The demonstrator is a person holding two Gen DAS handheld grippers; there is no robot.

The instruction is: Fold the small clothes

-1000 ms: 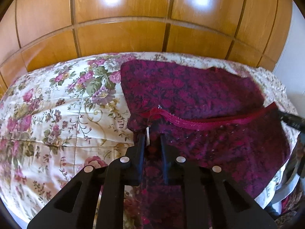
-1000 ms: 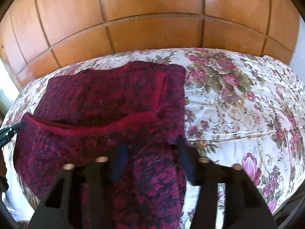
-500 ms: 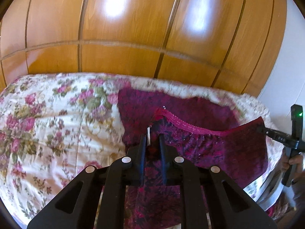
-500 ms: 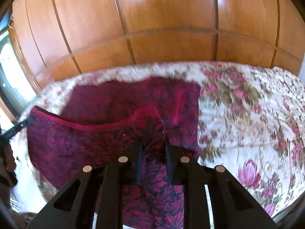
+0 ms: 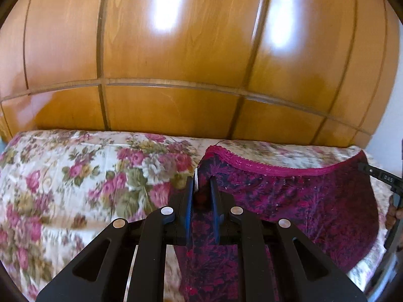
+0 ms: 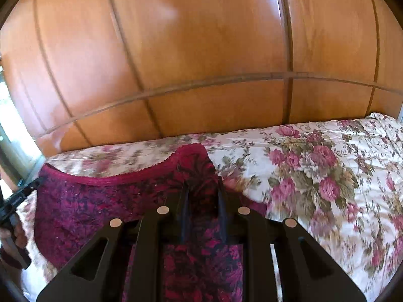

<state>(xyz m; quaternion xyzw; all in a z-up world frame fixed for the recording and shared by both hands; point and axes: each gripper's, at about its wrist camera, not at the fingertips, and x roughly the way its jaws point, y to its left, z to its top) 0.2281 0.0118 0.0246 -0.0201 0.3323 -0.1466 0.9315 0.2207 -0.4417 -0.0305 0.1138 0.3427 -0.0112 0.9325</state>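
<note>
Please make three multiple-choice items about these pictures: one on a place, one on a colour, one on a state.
1. What stands behind the bed?
A. wooden panels
B. a window
C. a bookshelf

2. What colour is the garment's lace trim?
A. white
B. magenta
C. green

3. How is the garment held?
A. lying flat, untouched
B. by one gripper only
C. by both grippers, one at each end

Key:
1 A: wooden panels rise behind the floral bedspread.
2 B: the lace trim on the garment is magenta.
3 C: left gripper and right gripper each pinch cloth.

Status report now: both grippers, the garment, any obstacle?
Left gripper and right gripper shut on dark red patterned fabric garment. Garment lifted, stretched between them over floral bedspread. No obstacle visible.
</note>
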